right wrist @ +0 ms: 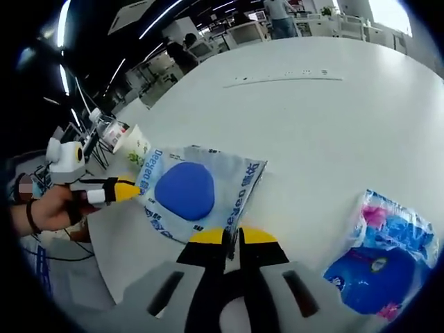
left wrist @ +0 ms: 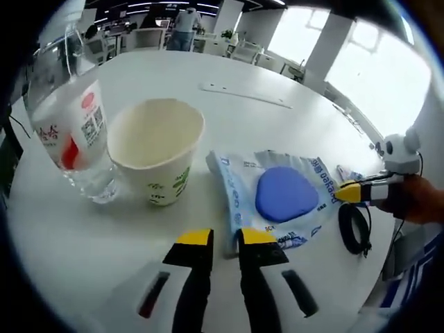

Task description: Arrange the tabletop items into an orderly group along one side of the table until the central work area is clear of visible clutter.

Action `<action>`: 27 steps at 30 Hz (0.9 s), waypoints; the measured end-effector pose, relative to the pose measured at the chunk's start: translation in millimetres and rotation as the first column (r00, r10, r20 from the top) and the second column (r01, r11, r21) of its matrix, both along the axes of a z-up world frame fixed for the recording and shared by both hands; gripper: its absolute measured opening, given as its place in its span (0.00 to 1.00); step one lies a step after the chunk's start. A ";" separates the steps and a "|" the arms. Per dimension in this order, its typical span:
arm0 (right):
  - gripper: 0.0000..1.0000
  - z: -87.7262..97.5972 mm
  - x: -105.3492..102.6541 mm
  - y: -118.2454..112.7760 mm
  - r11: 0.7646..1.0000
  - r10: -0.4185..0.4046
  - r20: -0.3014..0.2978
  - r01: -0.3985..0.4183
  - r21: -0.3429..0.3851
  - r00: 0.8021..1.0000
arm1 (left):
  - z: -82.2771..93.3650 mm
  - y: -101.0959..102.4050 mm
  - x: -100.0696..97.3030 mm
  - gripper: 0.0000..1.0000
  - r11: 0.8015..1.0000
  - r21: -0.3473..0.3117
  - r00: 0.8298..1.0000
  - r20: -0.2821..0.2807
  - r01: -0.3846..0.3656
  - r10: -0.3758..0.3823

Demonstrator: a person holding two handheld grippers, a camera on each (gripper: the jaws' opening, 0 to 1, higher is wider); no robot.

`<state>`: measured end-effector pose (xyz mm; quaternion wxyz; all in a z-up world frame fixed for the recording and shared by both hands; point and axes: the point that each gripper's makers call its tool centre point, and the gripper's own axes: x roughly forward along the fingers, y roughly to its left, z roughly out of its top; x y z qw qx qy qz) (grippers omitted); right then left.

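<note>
White tabletop [left wrist: 277, 76] carries a flat plastic pouch [left wrist: 277, 198], judged light, limp and slippery. Both grippers, left [left wrist: 223, 243] and right [right wrist: 233, 237], pinch its opposite edges, jaws clenched.

A clear water bottle [left wrist: 69, 118] and an empty paper cup [left wrist: 157, 149] stand upright, touching. The flat blue-centred packet [left wrist: 277, 198] lies beside them; a colourful blue-pink packet [right wrist: 385, 257] sits well apart.

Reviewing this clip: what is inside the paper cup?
The paper cup shows only bare cream inner wall; it looks empty as far down as visible. Its near rim hides the bottom, so contents there cannot be ruled out.
</note>
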<state>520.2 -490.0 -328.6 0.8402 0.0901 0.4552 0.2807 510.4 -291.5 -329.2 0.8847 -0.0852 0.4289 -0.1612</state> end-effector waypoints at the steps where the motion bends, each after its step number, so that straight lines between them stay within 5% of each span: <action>1: 0.04 0.0 -0.3 0.6 1.000 0.000 -0.001 0.000 0.005 1.000 | -0.3 -0.3 -0.8 0.10 1.000 -0.003 1.000 0.000 0.000 0.000; 10: 0.00 1.8 -2.7 8.6 1.000 0.023 0.002 -0.023 0.002 1.000 | -0.1 -5.1 -0.9 0.00 1.000 -0.006 1.000 0.006 -0.007 0.007; 27: 0.00 11.3 16.4 20.8 1.000 0.027 0.038 -0.027 0.000 0.999 | 7.9 6.2 20.0 0.00 0.990 -0.070 0.992 0.020 -0.124 0.126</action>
